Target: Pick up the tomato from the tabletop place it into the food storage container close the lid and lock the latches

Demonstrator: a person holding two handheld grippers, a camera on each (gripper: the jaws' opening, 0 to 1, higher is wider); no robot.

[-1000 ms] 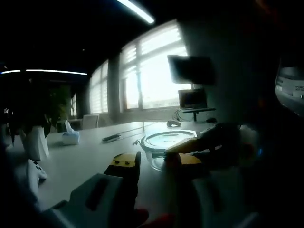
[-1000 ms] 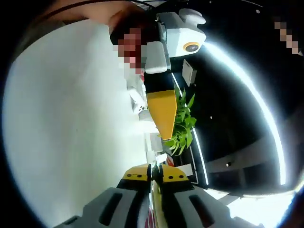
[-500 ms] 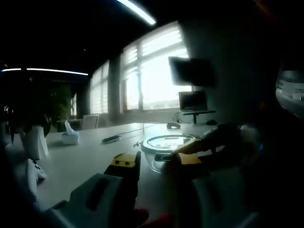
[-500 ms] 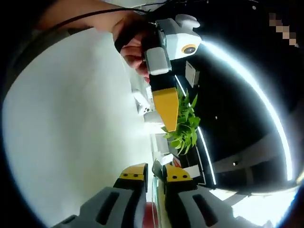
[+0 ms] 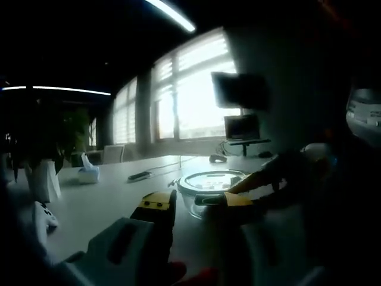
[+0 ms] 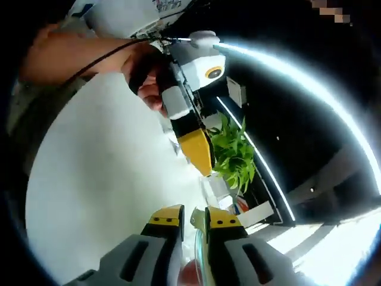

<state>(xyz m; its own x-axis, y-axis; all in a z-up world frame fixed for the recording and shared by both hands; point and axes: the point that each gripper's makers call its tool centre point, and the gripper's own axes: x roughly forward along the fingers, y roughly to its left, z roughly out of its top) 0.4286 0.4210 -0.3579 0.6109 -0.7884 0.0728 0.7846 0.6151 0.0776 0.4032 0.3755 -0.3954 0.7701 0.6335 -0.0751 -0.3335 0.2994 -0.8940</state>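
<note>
In the left gripper view a clear glass container (image 5: 208, 186) with its lid (image 5: 209, 176) on stands on the white table, just beyond my left gripper (image 5: 196, 202). That gripper's yellow-tipped jaws stand open with nothing between them. My right gripper (image 5: 214, 193) reaches in from the right, its tips at the container's near rim. In the right gripper view my right gripper (image 6: 195, 215) has its jaws close together on a thin clear edge of the lid (image 6: 197, 235). The left gripper (image 6: 202, 164) hangs beyond, held in a hand (image 6: 146, 80).
On the table (image 5: 107, 196) lie a tissue box (image 5: 88, 173), a white cup-like object (image 5: 44, 179), a white controller (image 5: 43, 215) and a dark remote (image 5: 140, 174). A monitor (image 5: 241, 126) stands by the bright windows. A green plant (image 6: 233, 162) stands past the table (image 6: 95, 196).
The right gripper view has swung, so the left gripper and the hand now sit higher and further left. The right jaws stand slightly wider apart. The left gripper view has barely moved.
</note>
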